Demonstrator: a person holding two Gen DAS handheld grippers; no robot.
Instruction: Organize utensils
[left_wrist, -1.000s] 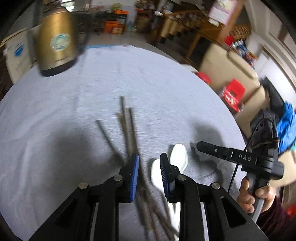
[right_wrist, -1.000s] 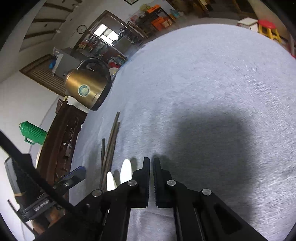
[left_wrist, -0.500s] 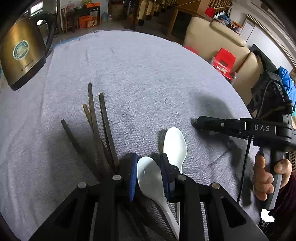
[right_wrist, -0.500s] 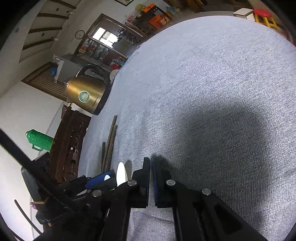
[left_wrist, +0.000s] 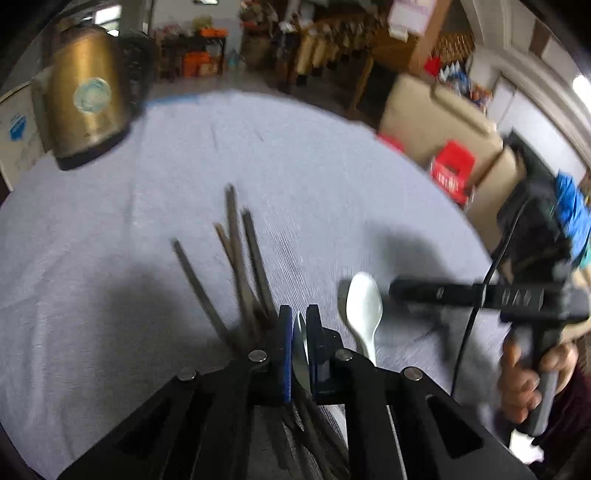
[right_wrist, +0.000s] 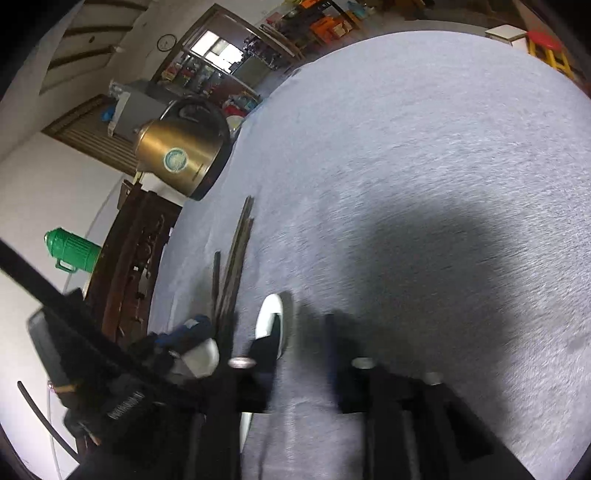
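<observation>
Left gripper now clamped on a white spoon turned edge-on, right gripper jaws newly parted, seemingly wide despite blur, second spoon beside chopsticks.

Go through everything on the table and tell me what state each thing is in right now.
Left hand-held gripper: shut on a white spoon.
Gripped spoon: on edge between the fingers.
Other white spoon: flat on the cloth, free.
Chopsticks: loose, fanned out.
Right hand-held gripper: open, empty.
Kettle: upright.
</observation>
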